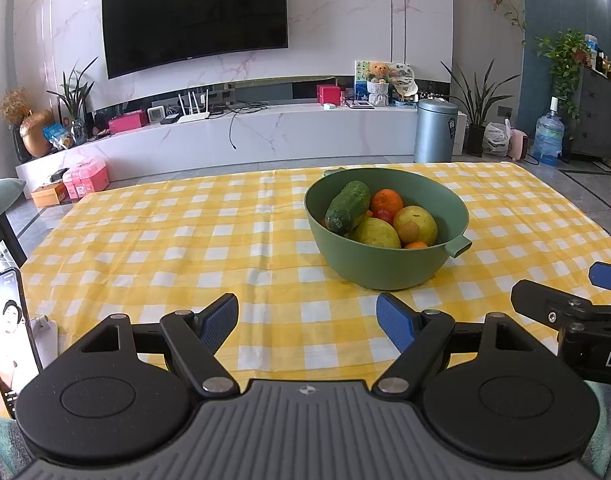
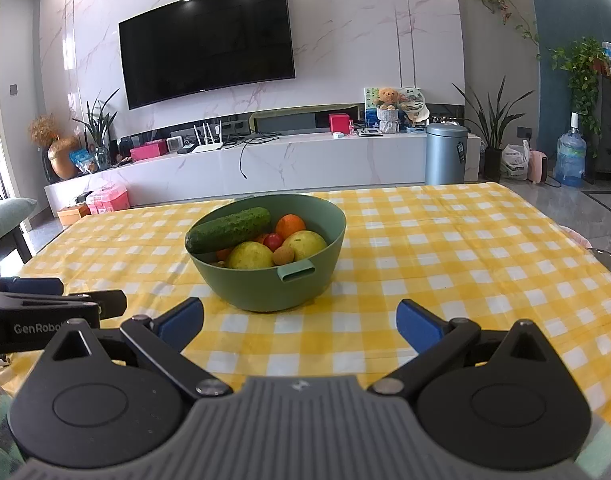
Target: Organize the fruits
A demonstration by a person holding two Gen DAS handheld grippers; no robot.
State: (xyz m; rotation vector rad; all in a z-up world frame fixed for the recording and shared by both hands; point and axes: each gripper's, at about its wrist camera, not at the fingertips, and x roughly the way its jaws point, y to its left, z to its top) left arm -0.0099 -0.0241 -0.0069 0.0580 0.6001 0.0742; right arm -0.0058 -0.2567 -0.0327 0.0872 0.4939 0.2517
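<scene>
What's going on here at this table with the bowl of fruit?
A person holds two black grippers with blue pads, the left gripper and right gripper, both open and empty above the yellow checked tablecloth. Ahead sits a green plastic bowl holding a dark green cucumber, oranges and yellow-green fruits. Nothing has been picked up yet.

A green bowl (image 2: pixel 265 284) with a small slotted handle stands upright on the yellow-checked surface (image 2: pixel 425 280). A dark green cucumber (image 2: pixel 227 229) lies tilted across the top of the pile inside. Beneath it sit an orange (image 2: pixel 290 225), two yellow-green fruits (image 2: pixel 250 255), a small red fruit (image 2: pixel 273 241) and a small brownish one (image 2: pixel 284 255).
</scene>
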